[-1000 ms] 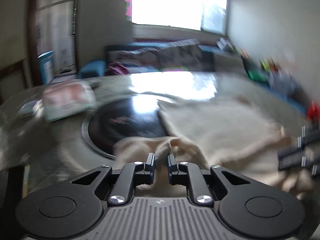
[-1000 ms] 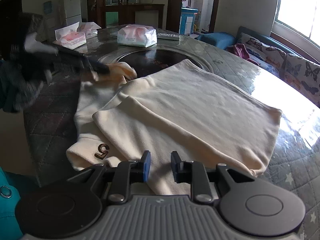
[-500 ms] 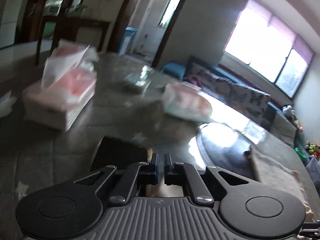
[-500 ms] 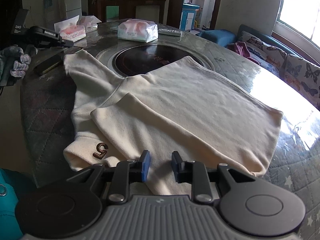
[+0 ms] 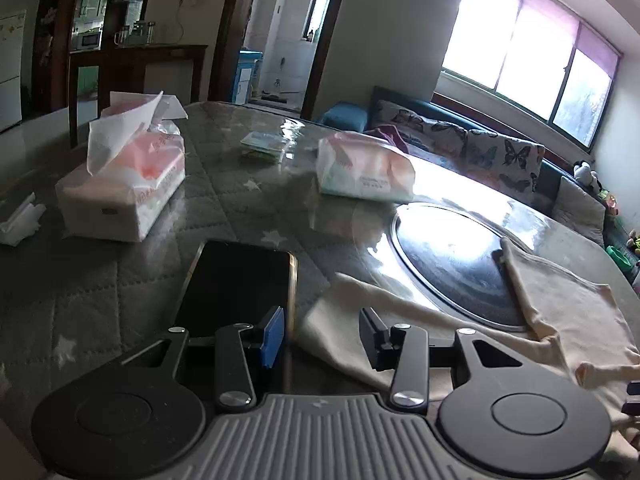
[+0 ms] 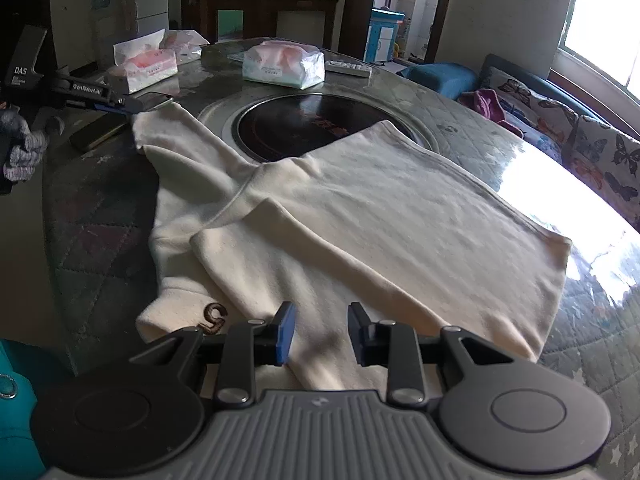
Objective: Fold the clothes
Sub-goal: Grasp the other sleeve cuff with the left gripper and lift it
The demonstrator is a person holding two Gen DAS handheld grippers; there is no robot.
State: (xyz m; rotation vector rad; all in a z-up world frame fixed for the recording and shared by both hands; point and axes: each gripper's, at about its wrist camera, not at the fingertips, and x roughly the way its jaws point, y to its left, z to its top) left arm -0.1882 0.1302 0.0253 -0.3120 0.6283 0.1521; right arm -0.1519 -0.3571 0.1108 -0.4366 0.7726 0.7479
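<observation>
A cream long-sleeved top (image 6: 360, 216) lies flat on the round table, with one sleeve folded across its body and the other sleeve (image 6: 180, 136) stretched out to the far left. Its sleeve cuff (image 5: 332, 320) lies just in front of my left gripper (image 5: 322, 334), which is open and empty above it. The left gripper also shows in the right wrist view (image 6: 120, 106) at the sleeve's end. My right gripper (image 6: 318, 334) is open and empty over the near edge of the top, beside the collar with a brown "5" (image 6: 214, 316).
A black phone (image 5: 236, 280) lies by the sleeve cuff. Two tissue packs (image 5: 120, 188) (image 5: 364, 168) and a small packet (image 5: 264, 146) stand further back. A dark round inset (image 6: 312, 124) fills the table's middle. A sofa (image 5: 480, 148) runs along the window side.
My left gripper pulled the sleeve out to the left, then opened and let it go on the table beside the phone. My right gripper has opened slightly wider and stayed in place.
</observation>
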